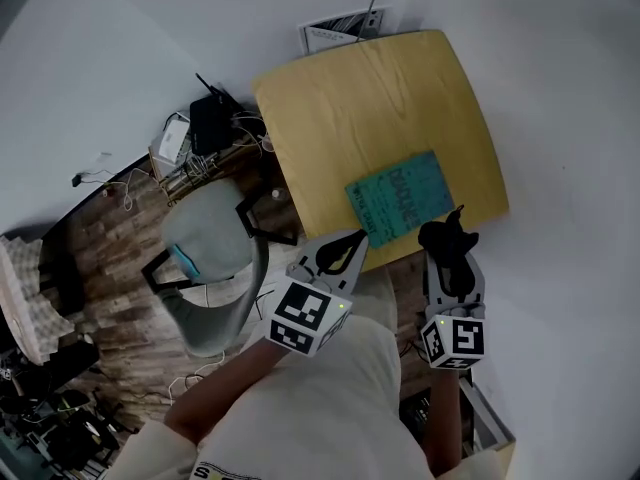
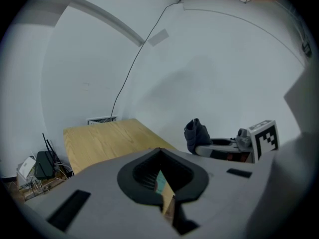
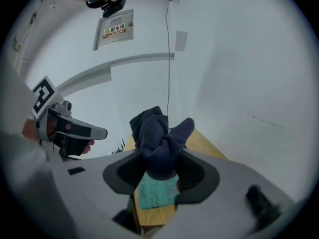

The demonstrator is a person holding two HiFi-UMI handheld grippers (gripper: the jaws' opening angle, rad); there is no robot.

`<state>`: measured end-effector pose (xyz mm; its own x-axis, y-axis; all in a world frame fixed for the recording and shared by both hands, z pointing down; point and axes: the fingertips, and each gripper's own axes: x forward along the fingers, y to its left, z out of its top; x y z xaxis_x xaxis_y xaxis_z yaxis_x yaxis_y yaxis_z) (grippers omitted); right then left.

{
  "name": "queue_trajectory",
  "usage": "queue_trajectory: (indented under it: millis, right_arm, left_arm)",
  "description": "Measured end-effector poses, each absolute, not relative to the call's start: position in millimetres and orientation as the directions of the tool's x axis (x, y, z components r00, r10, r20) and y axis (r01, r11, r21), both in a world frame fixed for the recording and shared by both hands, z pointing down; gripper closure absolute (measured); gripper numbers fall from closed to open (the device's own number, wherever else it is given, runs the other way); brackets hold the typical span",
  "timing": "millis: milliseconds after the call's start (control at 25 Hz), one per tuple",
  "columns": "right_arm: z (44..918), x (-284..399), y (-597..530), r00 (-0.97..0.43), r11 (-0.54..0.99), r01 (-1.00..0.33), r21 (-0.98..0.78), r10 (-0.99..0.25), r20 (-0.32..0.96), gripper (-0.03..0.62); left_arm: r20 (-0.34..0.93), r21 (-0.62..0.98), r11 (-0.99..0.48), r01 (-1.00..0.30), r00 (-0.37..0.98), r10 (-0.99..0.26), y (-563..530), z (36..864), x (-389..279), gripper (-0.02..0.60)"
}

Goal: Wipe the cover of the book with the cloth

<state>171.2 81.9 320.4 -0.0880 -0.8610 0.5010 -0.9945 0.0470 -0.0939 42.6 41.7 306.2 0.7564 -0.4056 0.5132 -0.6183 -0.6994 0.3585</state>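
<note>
A teal book (image 1: 400, 196) lies flat near the front edge of the light wooden table (image 1: 380, 98). My right gripper (image 1: 447, 246) hovers just off that front edge, right of the book, shut on a dark blue cloth (image 1: 445, 230). In the right gripper view the bunched cloth (image 3: 159, 141) sticks up between the jaws, and the book (image 3: 157, 193) shows below it. My left gripper (image 1: 352, 240) is at the table's front edge, left of the book. Its jaws meet at the tips with nothing between them. A sliver of the book (image 2: 161, 182) shows through the left gripper's jaws.
A grey chair (image 1: 210, 268) stands left of the table on the wooden floor. A black router and tangled cables (image 1: 210, 123) lie by the table's left side. A wall plate (image 1: 335, 30) with a cable sits behind the table. White walls close in at the back and right.
</note>
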Motion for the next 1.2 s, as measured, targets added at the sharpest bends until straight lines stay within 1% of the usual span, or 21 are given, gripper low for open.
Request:
queue_trajectory:
  millis: [400, 560, 840, 1200]
  right_arm:
    - [381, 216, 33, -0.117, 0.083, -0.993, -0.087, -0.820, 0.561, 0.411]
    - [406, 223, 14, -0.128, 0.098, -0.992, -0.083, -0.807, 0.577, 0.411]
    - [445, 230, -16, -0.132, 0.148, -0.989, -0.019, -0.808, 0.574, 0.411]
    - [490, 242, -48, -0.135, 0.196, -0.980, 0.025, -0.756, 0.641, 0.411]
  left_arm:
    - [0.595, 0.379, -0.651, -0.658, 0.712, -0.373, 24, 367, 82, 0.572]
    - [0.626, 0.373, -0.629, -0.682, 0.685, -0.372, 11, 386, 84, 0.572]
    - [0.661, 0.363, -0.612, -0.702, 0.658, -0.362, 2, 420, 82, 0.572]
    - [0.695, 0.344, -0.613, -0.712, 0.632, -0.343, -4, 464, 93, 0.572]
